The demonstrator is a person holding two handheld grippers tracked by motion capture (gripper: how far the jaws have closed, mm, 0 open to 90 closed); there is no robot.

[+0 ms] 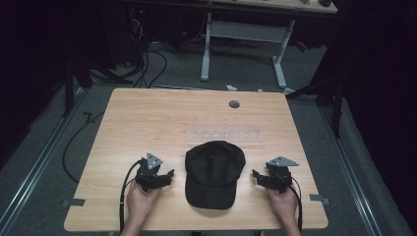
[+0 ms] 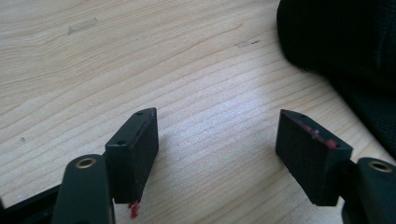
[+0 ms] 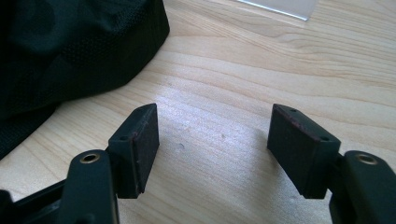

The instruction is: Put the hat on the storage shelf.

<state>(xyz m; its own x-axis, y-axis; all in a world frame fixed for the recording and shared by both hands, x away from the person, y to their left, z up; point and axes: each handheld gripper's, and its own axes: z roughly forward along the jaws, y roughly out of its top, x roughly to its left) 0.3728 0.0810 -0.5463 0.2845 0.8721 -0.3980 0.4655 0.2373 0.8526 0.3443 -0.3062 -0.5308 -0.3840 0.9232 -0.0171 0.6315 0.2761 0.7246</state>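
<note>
Black cap sits lower centre of the high view, flat on the wooden table, brim toward the bottom edge. Left gripper just left of the cap, right gripper just right of it, both aimed inward at it, neither touching. Both released: jaws spread wide, bare wood between the pads. Left gripper view: cap in the upper right corner, clear of the jaws. Right gripper view: cap fills the upper left, also clear. Clear plastic sheet lies above the cap; grey round grommet near the table's top edge.
</note>
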